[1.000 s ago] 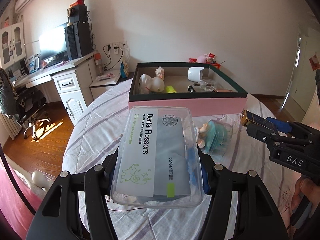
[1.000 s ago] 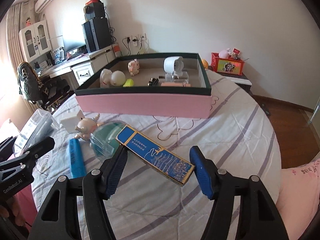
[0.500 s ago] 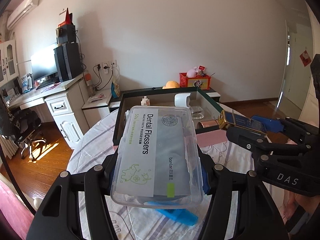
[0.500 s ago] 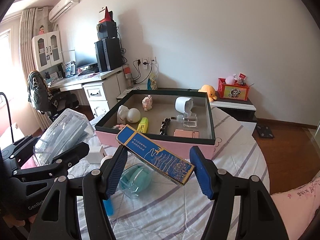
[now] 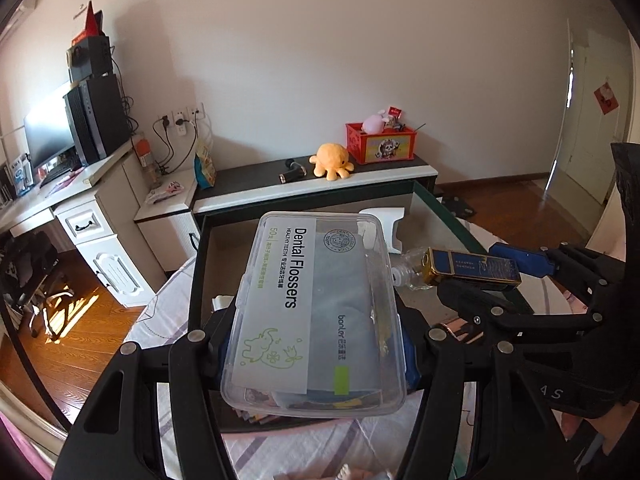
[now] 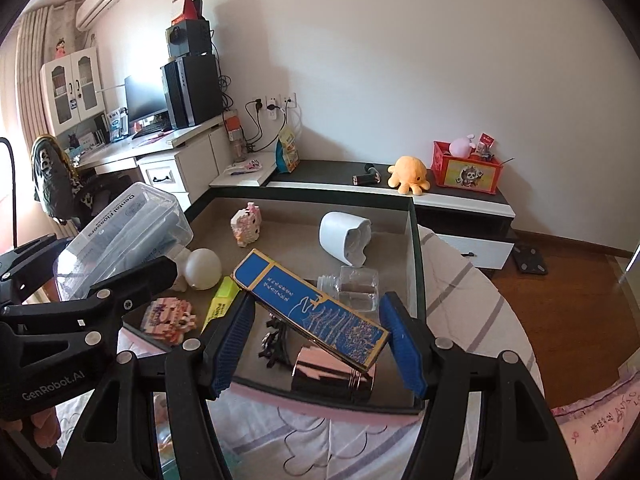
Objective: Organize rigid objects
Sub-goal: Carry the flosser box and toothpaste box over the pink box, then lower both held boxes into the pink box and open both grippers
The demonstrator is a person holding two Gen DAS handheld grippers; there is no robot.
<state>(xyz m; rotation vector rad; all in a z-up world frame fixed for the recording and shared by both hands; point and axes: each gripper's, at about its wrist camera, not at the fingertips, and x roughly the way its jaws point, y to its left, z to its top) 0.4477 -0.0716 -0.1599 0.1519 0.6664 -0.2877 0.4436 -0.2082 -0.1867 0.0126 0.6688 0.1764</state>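
My left gripper (image 5: 316,344) is shut on a clear plastic box of dental flossers (image 5: 316,312) and holds it above the near left part of a big pink box with a dark green rim (image 5: 196,264). In the right wrist view that flosser box (image 6: 120,236) and the left gripper (image 6: 100,258) sit at the left. My right gripper (image 6: 318,336) is shut on a long blue-and-gold box (image 6: 308,304), held slantwise over the pink box's (image 6: 414,264) near side. The right gripper (image 5: 492,276) and its blue box (image 5: 472,268) show at the right of the left wrist view.
Inside the pink box lie a white cup (image 6: 344,236), a clear bottle (image 6: 356,284), block figures (image 6: 246,224), a white round figure (image 6: 202,268), a yellow marker (image 6: 222,300) and a shiny tin (image 6: 332,372). The striped tablecloth (image 6: 472,312) spreads to the right. A low cabinet (image 6: 460,200) stands behind.
Both grippers have carried their loads forward and slightly up, from above the tablecloth to over the open pink box. Neither grip has changed.
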